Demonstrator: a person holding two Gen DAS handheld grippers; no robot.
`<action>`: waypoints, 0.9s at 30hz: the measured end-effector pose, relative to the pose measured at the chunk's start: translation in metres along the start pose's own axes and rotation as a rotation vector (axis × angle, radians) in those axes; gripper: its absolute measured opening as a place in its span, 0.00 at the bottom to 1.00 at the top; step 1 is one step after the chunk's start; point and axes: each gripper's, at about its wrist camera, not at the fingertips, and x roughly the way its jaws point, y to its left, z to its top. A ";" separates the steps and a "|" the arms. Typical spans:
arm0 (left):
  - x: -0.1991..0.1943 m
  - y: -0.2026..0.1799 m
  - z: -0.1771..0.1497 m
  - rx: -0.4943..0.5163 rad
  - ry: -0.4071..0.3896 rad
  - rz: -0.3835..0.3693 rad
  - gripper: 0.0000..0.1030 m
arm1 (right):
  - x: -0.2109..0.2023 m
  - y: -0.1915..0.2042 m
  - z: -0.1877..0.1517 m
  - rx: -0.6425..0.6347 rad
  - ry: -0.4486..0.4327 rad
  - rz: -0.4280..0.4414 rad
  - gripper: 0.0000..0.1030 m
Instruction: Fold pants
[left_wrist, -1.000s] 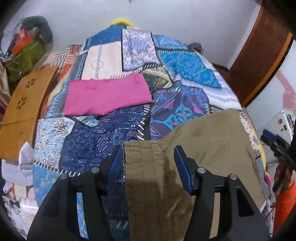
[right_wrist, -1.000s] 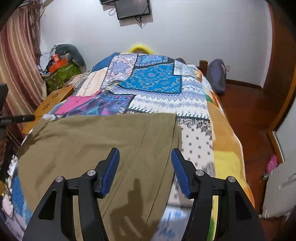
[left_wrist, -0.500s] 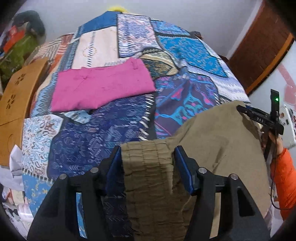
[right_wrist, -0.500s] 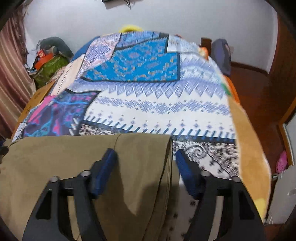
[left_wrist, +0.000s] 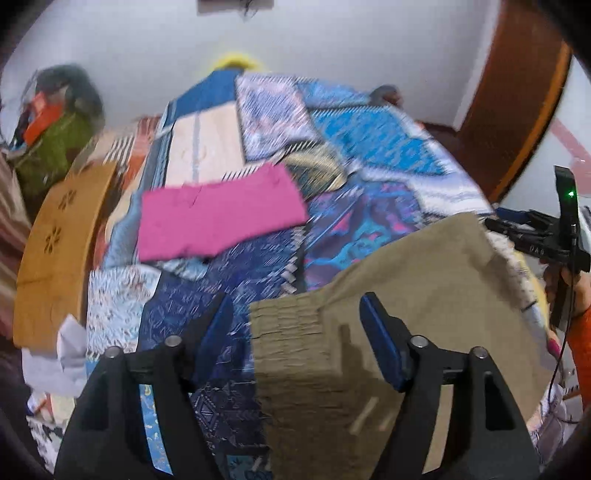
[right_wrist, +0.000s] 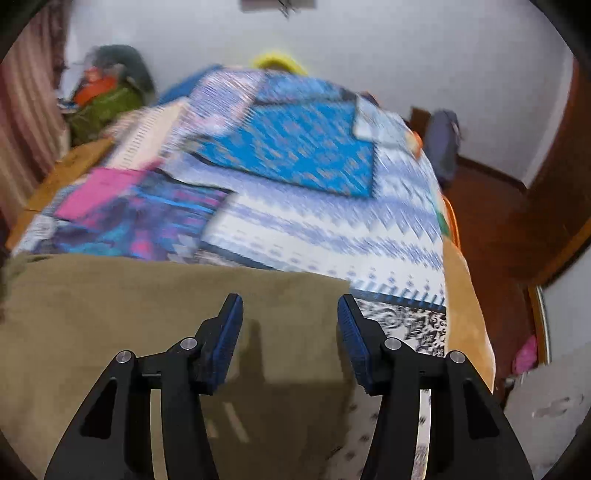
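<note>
Olive-brown pants (left_wrist: 424, 280) lie flat across the near end of a patchwork-covered bed (left_wrist: 258, 147). In the left wrist view their ribbed elastic waistband (left_wrist: 291, 343) lies between the open jaws of my left gripper (left_wrist: 295, 314), which hovers over it. In the right wrist view the pants (right_wrist: 147, 295) fill the lower left, with their far right corner near my right gripper (right_wrist: 290, 314), which is open and empty above the cloth. The right gripper also shows at the right edge of the left wrist view (left_wrist: 532, 236).
A folded pink garment (left_wrist: 218, 214) lies further up the bed on the left. A wooden board (left_wrist: 55, 247) leans at the bed's left side, with bags (left_wrist: 51, 136) behind it. A wooden door (left_wrist: 517, 96) and red-brown floor (right_wrist: 491, 221) are on the right.
Both cameras have tilted back up and pulled away from the bed, showing more wall. Both grippers stay open over the pants, which lie where they were.
</note>
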 end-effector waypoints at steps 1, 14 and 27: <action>-0.004 -0.005 0.000 0.012 -0.008 -0.007 0.72 | -0.008 0.007 0.001 -0.004 -0.013 0.024 0.57; 0.041 -0.036 -0.046 0.107 0.098 0.017 0.72 | 0.028 0.116 -0.023 -0.021 0.207 0.310 0.61; -0.012 -0.019 -0.096 0.079 0.075 -0.012 0.72 | -0.041 0.109 -0.093 -0.068 0.212 0.251 0.62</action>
